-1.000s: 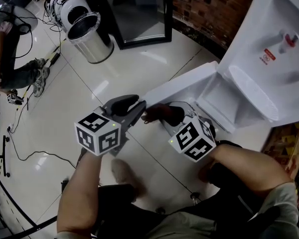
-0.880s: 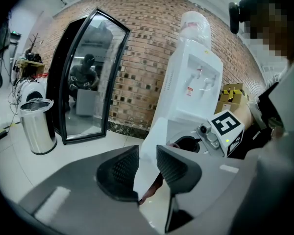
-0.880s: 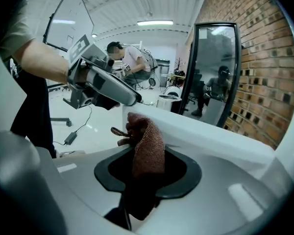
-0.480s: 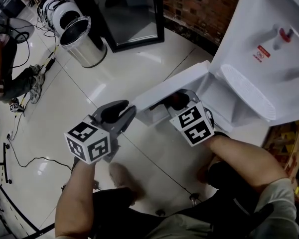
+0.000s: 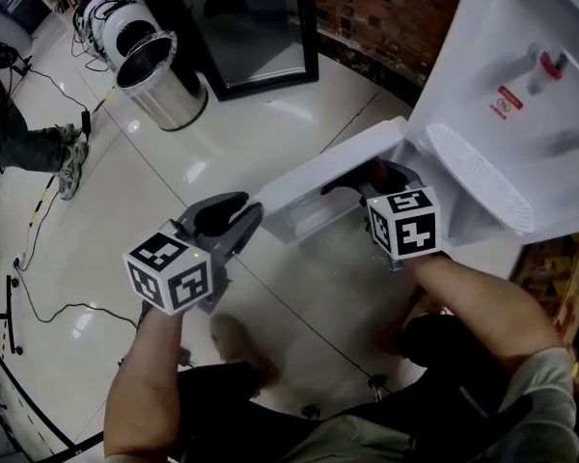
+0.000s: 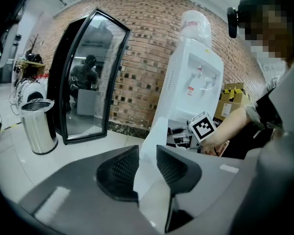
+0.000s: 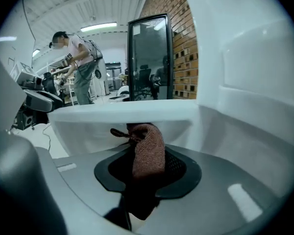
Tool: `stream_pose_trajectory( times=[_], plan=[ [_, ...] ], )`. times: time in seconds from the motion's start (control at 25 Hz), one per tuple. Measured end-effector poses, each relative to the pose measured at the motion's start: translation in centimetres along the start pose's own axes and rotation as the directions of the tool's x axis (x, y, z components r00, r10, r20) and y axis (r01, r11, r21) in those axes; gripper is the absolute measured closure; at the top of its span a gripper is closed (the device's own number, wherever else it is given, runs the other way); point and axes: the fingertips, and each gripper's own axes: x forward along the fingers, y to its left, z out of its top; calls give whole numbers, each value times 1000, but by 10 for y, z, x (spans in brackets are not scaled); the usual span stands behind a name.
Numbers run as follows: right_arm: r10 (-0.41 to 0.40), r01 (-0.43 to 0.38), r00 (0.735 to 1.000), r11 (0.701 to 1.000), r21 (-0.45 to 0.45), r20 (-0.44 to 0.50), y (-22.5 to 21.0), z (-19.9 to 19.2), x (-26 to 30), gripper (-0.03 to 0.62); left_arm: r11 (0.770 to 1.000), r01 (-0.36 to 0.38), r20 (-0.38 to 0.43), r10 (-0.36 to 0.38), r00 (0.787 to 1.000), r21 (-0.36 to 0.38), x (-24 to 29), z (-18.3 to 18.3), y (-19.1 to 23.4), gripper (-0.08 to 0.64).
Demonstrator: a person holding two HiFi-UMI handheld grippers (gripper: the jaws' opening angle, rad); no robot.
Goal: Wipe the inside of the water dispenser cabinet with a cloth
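The left gripper (image 6: 146, 164) has its jaws narrowly apart and pressed on the free edge of the white cabinet door (image 6: 156, 131). The door stands between the ribbed pads and is held swung out over the floor. The right gripper (image 7: 148, 156) has its jaws closed part-way on a reddish-brown cloth (image 7: 148, 148), and a bunched fold of it sticks up and forward past the tips. Just ahead of the cloth is a white panel, seemingly the inner face of the open door, with the body of the water dispenser (image 5: 521, 75) rising on the right. Whether the cloth touches any surface cannot be told. In the head view the right gripper sits at the mouth of the cabinet (image 5: 434, 210), at the base of the dispenser below its drip tray and near the hinged edge of the door. Farther off on the floor stand a metal bin (image 5: 162, 73) and a leaning black-framed mirror (image 5: 261, 27) by the brick wall. The step in hand looks like bringing the cloth in to begin wiping. The next move would call for pressing the cloth flat on an inner wall and stroking across it, while the left gripper holds the door open and steady.
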Motion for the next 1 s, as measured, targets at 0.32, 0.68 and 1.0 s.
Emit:
stream_pose_trajectory(
  times=[0.32, 0.68, 1.0],
  plan=[
    [-114, 113, 993, 990, 84, 10, -48, -7, -15, 462, 1000, -15, 3, 15, 1000, 8, 0, 1, 2, 448],
    [-210, 209, 978, 972, 105, 0, -82, -19, -29, 462, 1000, -20, 0, 20, 1000, 15, 2, 1, 2, 448],
    [-226, 226, 974, 968, 106, -7, -86, -18, -23, 462, 1000, -24, 4, 24, 1000, 15, 4, 1, 3, 448]
  ],
)
